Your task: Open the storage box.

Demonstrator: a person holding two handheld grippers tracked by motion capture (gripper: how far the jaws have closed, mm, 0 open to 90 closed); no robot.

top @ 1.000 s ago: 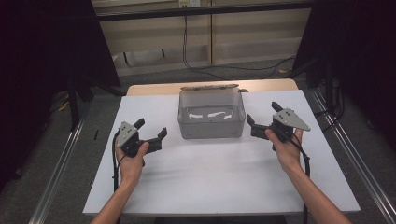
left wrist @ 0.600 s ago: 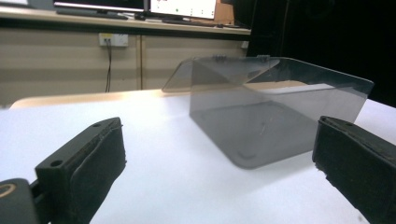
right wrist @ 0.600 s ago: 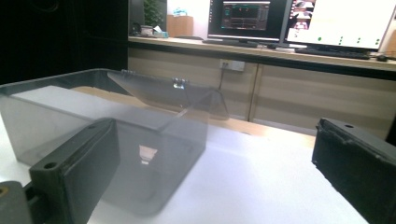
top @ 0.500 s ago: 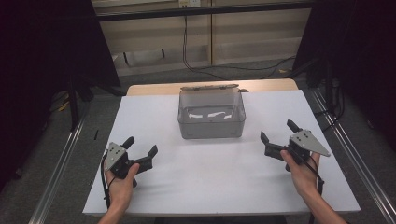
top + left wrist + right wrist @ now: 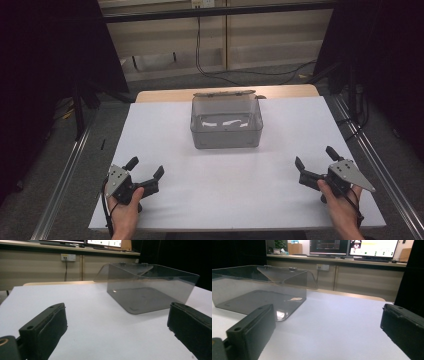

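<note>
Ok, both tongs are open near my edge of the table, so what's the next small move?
Probably bring both forward toward the clear box. The left tongs and right tongs are open, hold nothing and sit well short of it; the box stands mid-table with its lid swung back.

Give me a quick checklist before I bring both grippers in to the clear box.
1. Left gripper open: ok, its fingers stand wide apart with nothing between them.
2. Right gripper open: ok, fingers spread and empty.
3. Clear plastic box upright on the white table: ok, it sits flat near the table's far middle.
4. Lid out of the way: ok, it is hinged open behind the back wall.
5. Path from each gripper to the box free: ok, bare table lies between.
6. Box interior empty: cannot tell; the high view shows pale streaks on its floor that may be reflections.
</note>
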